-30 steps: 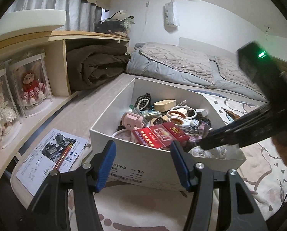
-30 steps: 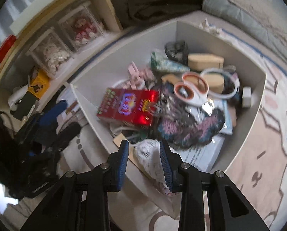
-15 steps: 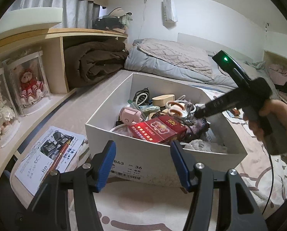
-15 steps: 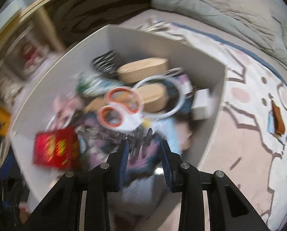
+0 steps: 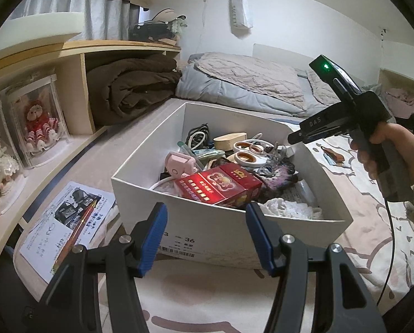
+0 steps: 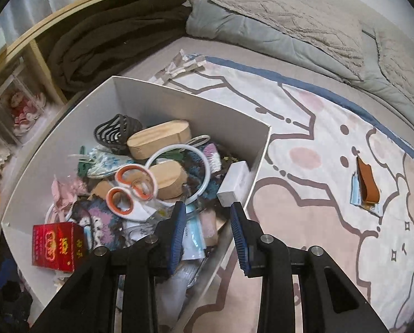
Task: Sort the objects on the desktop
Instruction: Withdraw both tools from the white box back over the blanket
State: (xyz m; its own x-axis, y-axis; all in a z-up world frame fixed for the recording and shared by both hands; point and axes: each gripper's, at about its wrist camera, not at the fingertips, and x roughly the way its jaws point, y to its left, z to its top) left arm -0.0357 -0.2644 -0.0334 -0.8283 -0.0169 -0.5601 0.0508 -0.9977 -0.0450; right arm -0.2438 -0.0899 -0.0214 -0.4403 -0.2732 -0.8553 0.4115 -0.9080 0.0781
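A white shoebox (image 5: 229,230) (image 6: 157,97) on the rug is full of clutter: a red carton (image 5: 220,186) (image 6: 57,245), orange-handled scissors (image 6: 132,191), a wooden oval case (image 6: 159,138), a white hoop (image 6: 207,163), a small white box (image 6: 233,179) and a pink gadget (image 5: 179,163). My left gripper (image 5: 207,236) is open and empty in front of the box's near wall. My right gripper (image 6: 208,230) is open and empty above the box's right wall; in the left wrist view its body (image 5: 343,111) hangs over the box's far right corner.
A brown strap on a blue card (image 6: 366,186) lies on the rug right of the box. A printed sheet with a red pen (image 5: 65,222) lies left of it. Shelves with doll cases (image 5: 37,122) and a folded brown blanket (image 5: 132,88) line the left; bedding (image 6: 304,22) lies behind.
My right gripper has lifted out of the box and drawn back to the right, over its right wall. The left gripper has barely moved.
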